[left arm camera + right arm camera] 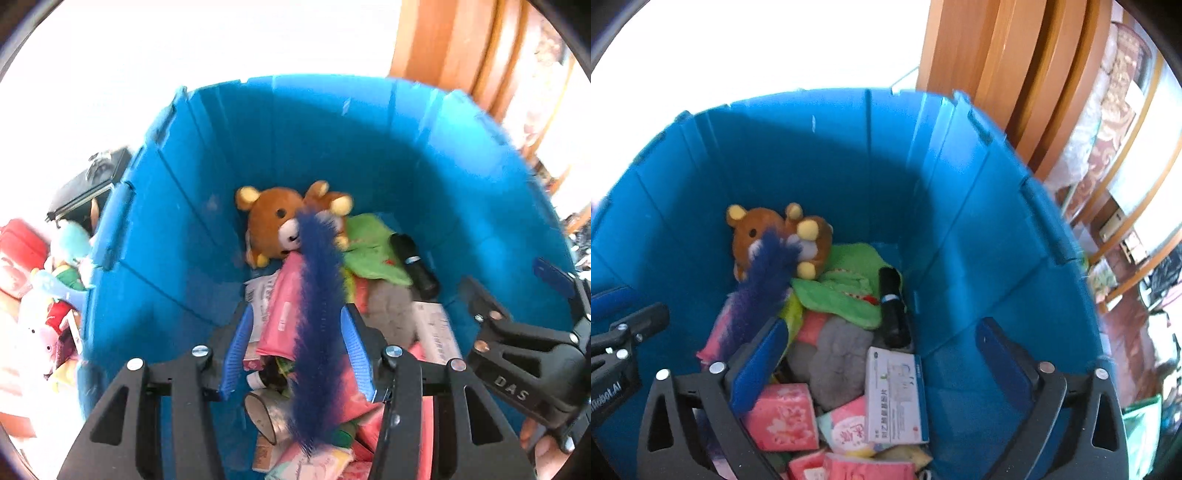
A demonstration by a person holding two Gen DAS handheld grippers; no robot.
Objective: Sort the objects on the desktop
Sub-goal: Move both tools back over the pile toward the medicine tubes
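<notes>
A deep blue bin (177,229) holds a brown teddy bear (271,221), a green cloth (373,245), a black tube (415,266), pink tissue packs (783,415) and a white medicine box (895,397). A fuzzy dark-blue stick (319,325) lies between the fingers of my left gripper (295,347), whose jaws stand apart over the bin. It also shows in the right wrist view (759,288). My right gripper (882,365) is open and empty above the bin's contents.
Plush toys (55,280) and a red item lie left of the bin, with a black device (92,181) behind them. A wooden door frame (997,66) and shelves (1126,221) stand to the right. The right gripper's body (524,362) shows beside the left one.
</notes>
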